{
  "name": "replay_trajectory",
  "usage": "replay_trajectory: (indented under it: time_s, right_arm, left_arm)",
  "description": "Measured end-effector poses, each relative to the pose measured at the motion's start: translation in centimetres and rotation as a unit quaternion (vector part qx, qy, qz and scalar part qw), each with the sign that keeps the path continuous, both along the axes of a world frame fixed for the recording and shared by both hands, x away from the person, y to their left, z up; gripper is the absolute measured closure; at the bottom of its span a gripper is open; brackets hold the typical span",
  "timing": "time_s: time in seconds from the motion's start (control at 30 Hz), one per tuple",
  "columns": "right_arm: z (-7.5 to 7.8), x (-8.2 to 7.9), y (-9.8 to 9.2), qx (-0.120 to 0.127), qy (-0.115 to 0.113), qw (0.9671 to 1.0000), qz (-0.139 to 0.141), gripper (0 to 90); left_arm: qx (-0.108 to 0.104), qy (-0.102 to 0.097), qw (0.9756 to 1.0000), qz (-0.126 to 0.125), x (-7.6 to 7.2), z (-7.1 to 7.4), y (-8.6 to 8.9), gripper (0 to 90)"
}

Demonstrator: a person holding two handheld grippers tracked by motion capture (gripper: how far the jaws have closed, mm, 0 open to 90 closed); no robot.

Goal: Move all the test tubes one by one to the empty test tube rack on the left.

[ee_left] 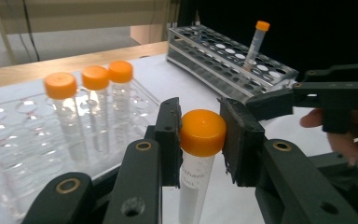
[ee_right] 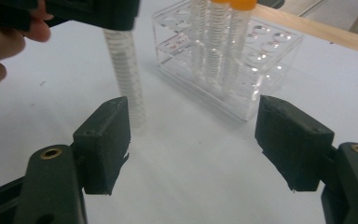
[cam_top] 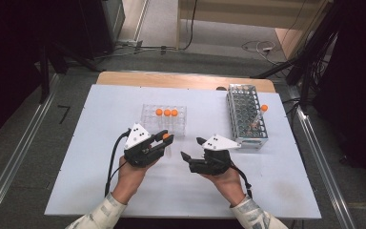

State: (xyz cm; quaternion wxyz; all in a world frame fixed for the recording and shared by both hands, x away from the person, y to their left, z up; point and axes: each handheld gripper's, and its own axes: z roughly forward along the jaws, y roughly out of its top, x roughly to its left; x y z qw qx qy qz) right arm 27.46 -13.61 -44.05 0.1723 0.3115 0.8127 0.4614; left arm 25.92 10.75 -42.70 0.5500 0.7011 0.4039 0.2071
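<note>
We see a clear tube (ee_left: 196,179) with an orange cap at the centre of the left gripper view, upright, printed near its top; the left gripper (ee_left: 200,140) clamps its fingers on it just under the cap; the right gripper (ee_right: 193,140) has fingers spread wide, holding nothing, above the white worktop (ee_right: 191,186).

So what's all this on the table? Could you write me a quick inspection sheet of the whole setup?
Surface: white table, wooden strip along its far edge.
Job's things: orange-capped tube held upright; three more stand in the clear rack; one leans in the metal rack.
Clutter: nothing seen.
Grippers: left gripper shut on the tube just under its cap; right gripper open, nothing between its jaws.
Cables: a black cable trails from the left gripper; loose leads on the floor behind.
Surroundings: grey floor, metal rails on both sides, dark stands.
</note>
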Motion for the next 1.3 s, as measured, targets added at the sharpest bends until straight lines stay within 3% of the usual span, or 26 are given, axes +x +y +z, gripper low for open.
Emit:
replay_trajectory:
  time_s: [0.4, 0.77, 1.1, 1.3]
  right_arm:
    - [0.1, 0.7, -4.0, 0.008, 0.007, 0.9988, -0.047, 25.2]
    - [-0.1, 1.2, -7.2, 0.011, 0.009, 0.9963, -0.084, 25.7]
    - [-0.3, 1.4, -8.0, 0.014, 0.013, 0.9953, -0.095, 26.1]
    - [-0.3, 1.4, -8.0, 0.013, 0.013, 0.9952, -0.096, 26.3]
  left_arm:
    - [-0.009, 0.000, 0.9989, 0.046, 1.2, 1.0, 2.5, 69.4]
    - [-0.011, -0.010, 0.9969, 0.077, 2.5, 2.9, 4.0, 69.4]
    - [-0.009, -0.013, 0.9945, 0.104, 4.9, 3.8, 4.3, 69.5]
    - [0.002, -0.018, 0.9927, 0.119, 6.3, 4.2, 4.1, 69.5]
